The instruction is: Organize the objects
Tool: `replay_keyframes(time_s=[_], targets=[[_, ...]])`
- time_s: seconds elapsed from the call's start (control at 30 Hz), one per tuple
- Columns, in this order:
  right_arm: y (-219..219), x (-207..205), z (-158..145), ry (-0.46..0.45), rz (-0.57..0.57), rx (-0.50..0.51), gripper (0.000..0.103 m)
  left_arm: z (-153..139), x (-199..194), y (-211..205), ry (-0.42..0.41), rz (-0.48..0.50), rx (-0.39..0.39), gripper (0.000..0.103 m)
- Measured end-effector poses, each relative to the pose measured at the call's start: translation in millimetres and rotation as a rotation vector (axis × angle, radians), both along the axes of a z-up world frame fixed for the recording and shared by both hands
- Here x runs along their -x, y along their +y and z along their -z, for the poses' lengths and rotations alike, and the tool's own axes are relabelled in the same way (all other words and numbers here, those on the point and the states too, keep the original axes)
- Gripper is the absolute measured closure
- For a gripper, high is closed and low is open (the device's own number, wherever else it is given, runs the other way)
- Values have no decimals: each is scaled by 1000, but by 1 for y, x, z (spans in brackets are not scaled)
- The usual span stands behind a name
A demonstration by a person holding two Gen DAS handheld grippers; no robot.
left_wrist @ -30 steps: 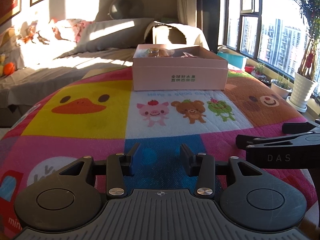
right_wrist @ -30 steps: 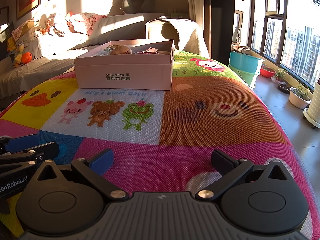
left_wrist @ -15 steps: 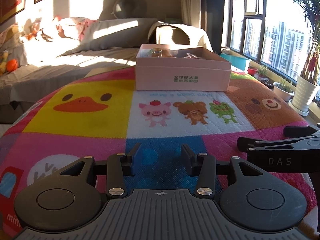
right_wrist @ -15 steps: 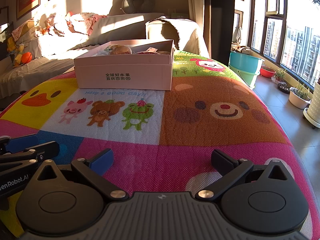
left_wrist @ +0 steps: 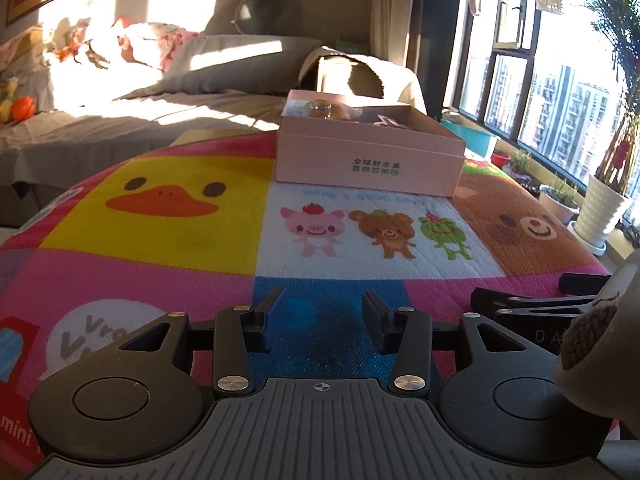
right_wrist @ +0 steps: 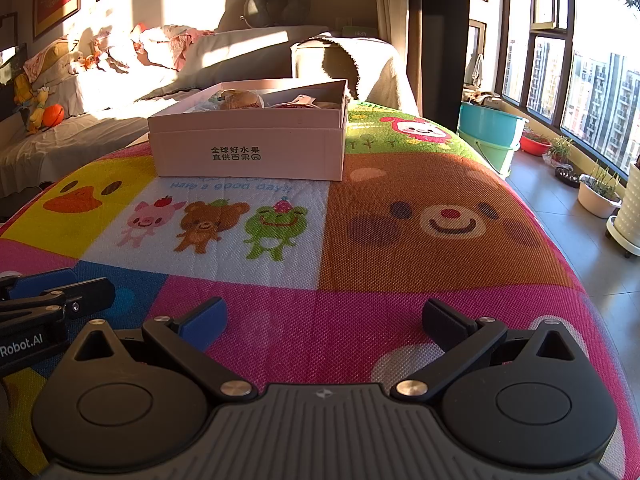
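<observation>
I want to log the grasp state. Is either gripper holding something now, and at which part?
Nothing is held. The left gripper and the right gripper both stand open over the mat, with only bare mat between their fingers.

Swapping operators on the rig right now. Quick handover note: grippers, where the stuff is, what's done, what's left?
Left gripper: part open, nothing between its fingers, low over the blue patch of the cartoon mat.
Right gripper: wide open, empty, over the pink patch beside the left one.
Pink box: open-topped, at the far side of the mat, already holding several items; they are too small to name.
Done: judging by the bare mat, loose things seem to be boxed already.
Left: probably little; check the box contents and the mat edges outside both views.
</observation>
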State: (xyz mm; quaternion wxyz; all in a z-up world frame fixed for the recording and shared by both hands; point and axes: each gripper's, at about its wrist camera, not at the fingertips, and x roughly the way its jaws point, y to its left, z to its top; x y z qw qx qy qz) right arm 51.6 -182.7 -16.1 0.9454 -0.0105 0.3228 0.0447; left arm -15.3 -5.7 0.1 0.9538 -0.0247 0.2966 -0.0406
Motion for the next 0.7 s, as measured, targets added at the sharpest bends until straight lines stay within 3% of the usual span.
replay_keyframes(time_s=[0.13,0.6,0.7], targets=[[0,0,0,0,0,0,0,-2,3,-12,-7,-41,-105,45],[0,0,0,0,0,0,0,1,1,-3,5,-41,18,43],[0,1,0,0,0,0,0,1,0,-6,7,-35,15,35]])
